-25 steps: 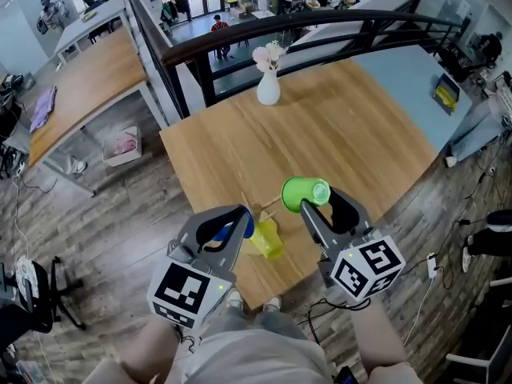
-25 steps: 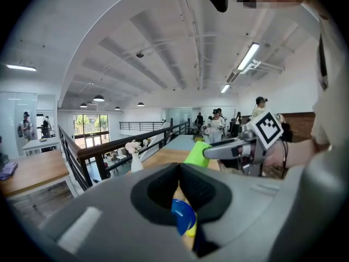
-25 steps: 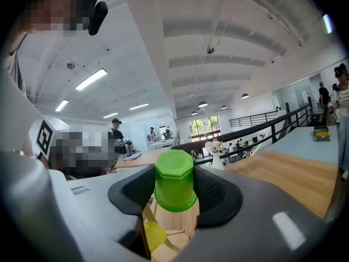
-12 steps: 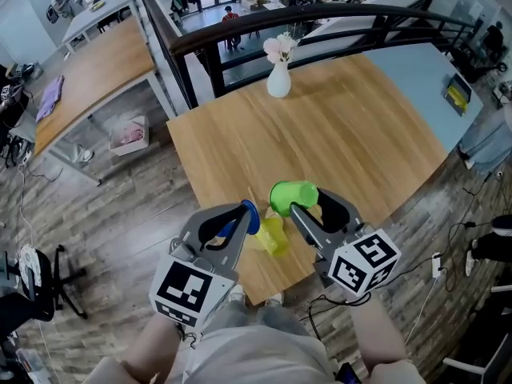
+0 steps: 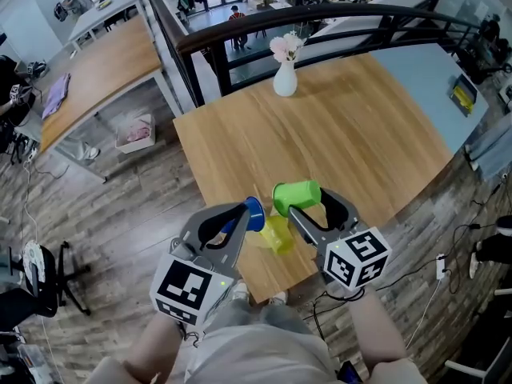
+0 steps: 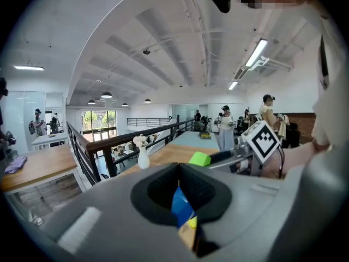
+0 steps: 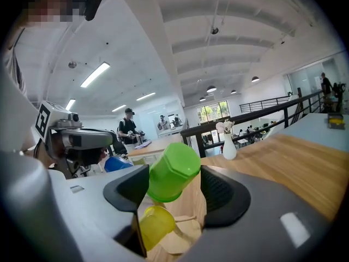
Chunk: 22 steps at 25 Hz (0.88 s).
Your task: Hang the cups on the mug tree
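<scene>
So, my right gripper (image 5: 310, 205) is low over the near edge of the table (image 5: 344, 126). Its jaws have just been opening, with the green cup (image 5: 296, 196) between them. In the right gripper view there's a sliver of gap beside the cup, so the pads aren't squeezing it. My guess is I'm letting go because it's sitting on a peg of the mug tree (image 7: 178, 243), though I can't see that peg itself. The yellow cup (image 5: 277, 234) hangs just below it, so that's 1 on for sure. My left gripper (image 5: 244, 218) is pinched tight on the rim of the blue cup (image 5: 254, 212), parked right beside the tree so it's ready to go on next.
</scene>
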{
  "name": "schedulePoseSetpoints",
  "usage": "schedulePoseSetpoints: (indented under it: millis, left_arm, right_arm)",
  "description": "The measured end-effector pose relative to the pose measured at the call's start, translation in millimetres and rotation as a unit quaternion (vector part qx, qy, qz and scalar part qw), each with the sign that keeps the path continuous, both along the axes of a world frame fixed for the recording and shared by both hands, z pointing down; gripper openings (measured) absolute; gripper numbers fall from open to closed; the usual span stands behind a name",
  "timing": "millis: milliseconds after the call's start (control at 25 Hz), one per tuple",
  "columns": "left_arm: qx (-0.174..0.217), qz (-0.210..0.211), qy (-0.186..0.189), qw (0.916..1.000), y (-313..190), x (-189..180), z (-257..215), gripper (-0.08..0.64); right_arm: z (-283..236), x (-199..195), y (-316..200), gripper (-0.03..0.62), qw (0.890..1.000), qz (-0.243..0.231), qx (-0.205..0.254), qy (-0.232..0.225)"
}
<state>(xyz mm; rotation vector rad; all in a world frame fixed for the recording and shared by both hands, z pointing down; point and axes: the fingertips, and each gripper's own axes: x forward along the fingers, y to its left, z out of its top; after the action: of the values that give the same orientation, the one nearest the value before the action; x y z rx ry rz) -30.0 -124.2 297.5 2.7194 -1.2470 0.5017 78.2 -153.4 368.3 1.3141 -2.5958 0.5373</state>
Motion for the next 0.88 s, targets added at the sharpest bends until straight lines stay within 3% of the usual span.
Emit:
schedulePoseSetpoints:
  millis: [520,880]
  left_arm:
    - [-0.01,-0.007,0.003,0.9999,4.1,-1.1,8.3,0.003]
    - [0.004,-0.003,0.009,0.9999,8.8,0.2,-3.0,0.002]
  right_arm:
    - [9.4,10.4,3.6,0.324,0.999,0.026,-0.01,0.027]
    - [-34.8,32.6,10.4,0.291,0.997,0.068,0.037,0.016]
